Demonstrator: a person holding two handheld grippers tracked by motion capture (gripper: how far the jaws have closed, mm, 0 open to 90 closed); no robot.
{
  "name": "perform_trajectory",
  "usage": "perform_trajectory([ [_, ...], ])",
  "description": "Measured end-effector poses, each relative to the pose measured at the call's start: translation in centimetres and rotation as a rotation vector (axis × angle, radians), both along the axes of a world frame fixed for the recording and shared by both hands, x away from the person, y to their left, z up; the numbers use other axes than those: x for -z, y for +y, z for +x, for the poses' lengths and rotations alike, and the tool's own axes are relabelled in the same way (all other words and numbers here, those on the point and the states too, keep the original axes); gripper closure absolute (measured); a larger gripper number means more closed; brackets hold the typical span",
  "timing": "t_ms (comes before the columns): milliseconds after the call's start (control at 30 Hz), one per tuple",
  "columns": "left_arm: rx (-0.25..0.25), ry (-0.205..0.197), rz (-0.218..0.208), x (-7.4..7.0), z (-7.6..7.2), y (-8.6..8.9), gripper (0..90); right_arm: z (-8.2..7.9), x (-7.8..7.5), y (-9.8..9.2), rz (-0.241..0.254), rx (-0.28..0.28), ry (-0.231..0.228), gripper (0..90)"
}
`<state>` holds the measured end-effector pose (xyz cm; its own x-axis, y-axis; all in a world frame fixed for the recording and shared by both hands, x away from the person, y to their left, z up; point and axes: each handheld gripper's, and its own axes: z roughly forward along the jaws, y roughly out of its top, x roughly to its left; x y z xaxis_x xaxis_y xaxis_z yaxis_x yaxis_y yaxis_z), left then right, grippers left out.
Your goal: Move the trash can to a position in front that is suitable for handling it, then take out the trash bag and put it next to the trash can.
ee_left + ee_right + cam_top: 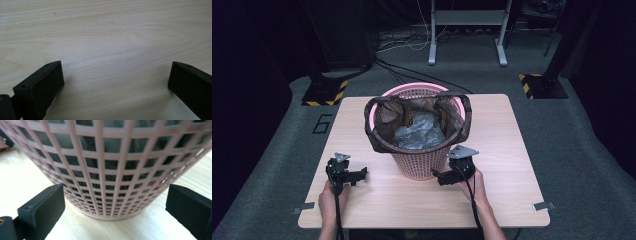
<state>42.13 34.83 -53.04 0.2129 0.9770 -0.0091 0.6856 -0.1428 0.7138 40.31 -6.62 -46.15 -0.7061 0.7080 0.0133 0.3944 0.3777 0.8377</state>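
A pink lattice basket (418, 167) stands in the middle of the wooden table (512, 150). A brown handbag (382, 122) sits in it, mouth up, its handles hanging over the rim and crumpled grey plastic (419, 131) inside. My left gripper (361, 174) is open at the basket's front left, apart from it, over bare wood (110, 37). My right gripper (438, 177) is open at the basket's front right, its jaws pointing at the lower wall. In the right gripper view the basket wall (107, 170) stands close ahead of my right gripper (115, 195), and nothing is held.
Small metal clips sit at the table's front corners (304, 206) (544, 205). On the floor behind are two stand bases with yellow-black stripes (324, 92) (542, 85), cables, and a white frame (467, 30). Bare wood lies left and right of the basket.
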Motion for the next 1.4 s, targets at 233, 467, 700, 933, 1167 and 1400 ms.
perform_trajectory([
  [233,0.002,0.001,-0.001,0.0,0.0,0.0,0.0,-0.9,0.5,-2.4,0.022,0.037,-0.008,2.9],
  [467,0.023,0.000,-0.001,0.0,-0.1,0.2,0.0,-0.7,1.6,-5.3,0.005,0.116,0.040,0.0],
  [700,0.023,-0.001,0.000,0.0,-0.3,0.3,0.0,-0.7,1.8,-7.0,0.032,0.191,0.104,0.0],
  [933,0.015,-0.002,-0.001,0.0,-0.3,0.2,0.0,-0.6,1.5,-7.7,0.002,0.189,0.178,2.0],
  [1167,-0.030,0.001,-0.001,0.0,-0.6,-0.1,0.0,-0.1,0.6,-8.0,-0.005,0.206,0.178,3.5],
  [1400,-0.019,-0.004,0.013,0.0,-0.6,-0.1,0.1,0.1,-0.4,-8.3,-0.015,0.212,0.173,3.5],
])
